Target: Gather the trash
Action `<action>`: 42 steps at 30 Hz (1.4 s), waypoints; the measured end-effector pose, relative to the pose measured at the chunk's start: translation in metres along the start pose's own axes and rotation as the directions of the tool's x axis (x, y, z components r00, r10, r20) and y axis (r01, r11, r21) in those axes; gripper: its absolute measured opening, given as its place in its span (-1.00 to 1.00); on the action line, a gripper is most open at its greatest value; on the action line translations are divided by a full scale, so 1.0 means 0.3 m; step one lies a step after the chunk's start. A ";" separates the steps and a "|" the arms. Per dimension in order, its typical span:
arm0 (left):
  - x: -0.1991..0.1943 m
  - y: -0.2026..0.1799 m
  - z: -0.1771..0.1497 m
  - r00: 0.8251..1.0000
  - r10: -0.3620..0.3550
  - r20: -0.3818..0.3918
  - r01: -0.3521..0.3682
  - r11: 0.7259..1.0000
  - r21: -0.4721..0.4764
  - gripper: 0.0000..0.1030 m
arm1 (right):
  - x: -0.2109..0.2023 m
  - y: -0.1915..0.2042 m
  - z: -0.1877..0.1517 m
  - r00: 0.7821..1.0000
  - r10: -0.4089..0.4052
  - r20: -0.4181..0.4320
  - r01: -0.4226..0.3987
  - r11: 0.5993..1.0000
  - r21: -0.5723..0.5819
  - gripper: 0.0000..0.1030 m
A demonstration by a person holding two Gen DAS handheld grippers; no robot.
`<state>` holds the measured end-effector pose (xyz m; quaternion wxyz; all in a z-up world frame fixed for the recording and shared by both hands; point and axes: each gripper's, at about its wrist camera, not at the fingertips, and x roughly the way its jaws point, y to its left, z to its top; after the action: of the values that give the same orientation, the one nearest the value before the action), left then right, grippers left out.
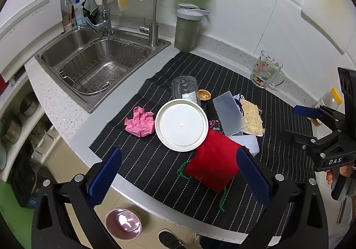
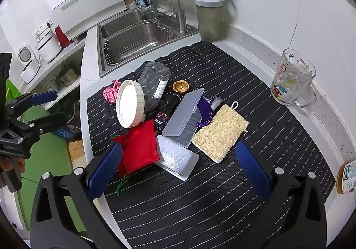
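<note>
On the striped mat over the bench, the crumpled pink paper sits left of the tipped clear jar with its white lid, well ahead of the left tool. Both tools are spread wide, gripping nothing. Right tool hovers by the red pouch and open plastic box, with the walnut shell farther back.

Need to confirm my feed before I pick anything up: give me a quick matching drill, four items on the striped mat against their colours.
Items:
1. crumpled paper
2. drawstring pouch
3. jar lid
4. walnut shell

Colours:
A. white
B. golden brown
C. pink
D. red

Pairs: 1-C, 2-D, 3-A, 4-B
</note>
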<state>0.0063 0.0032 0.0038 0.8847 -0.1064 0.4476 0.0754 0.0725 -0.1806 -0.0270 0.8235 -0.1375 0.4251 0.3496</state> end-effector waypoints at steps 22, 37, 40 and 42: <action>0.049 0.008 0.012 1.000 -0.019 -0.025 0.019 1.000 0.008 0.89 | 0.029 -0.001 0.004 1.000 0.006 -0.027 -0.006 1.000 -0.003 0.95; 0.292 0.011 0.091 0.987 -0.086 -0.138 0.088 0.996 0.006 0.89 | 0.095 -0.065 0.000 0.997 0.003 -0.075 0.000 0.999 0.034 0.95; 0.341 0.016 0.101 0.982 -0.094 -0.165 0.096 0.995 0.005 0.89 | 0.108 -0.083 0.005 0.997 0.004 -0.082 0.000 0.999 0.044 0.95; 0.371 0.024 0.105 0.979 -0.097 -0.182 0.099 0.995 0.004 0.89 | 0.120 -0.094 0.008 0.996 0.006 -0.090 -0.002 0.999 0.050 0.95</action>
<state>0.0944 0.0223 -0.0688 0.8436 -0.1289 0.5209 0.0187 0.1076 -0.1831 -0.0562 0.8060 -0.1316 0.4705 0.3342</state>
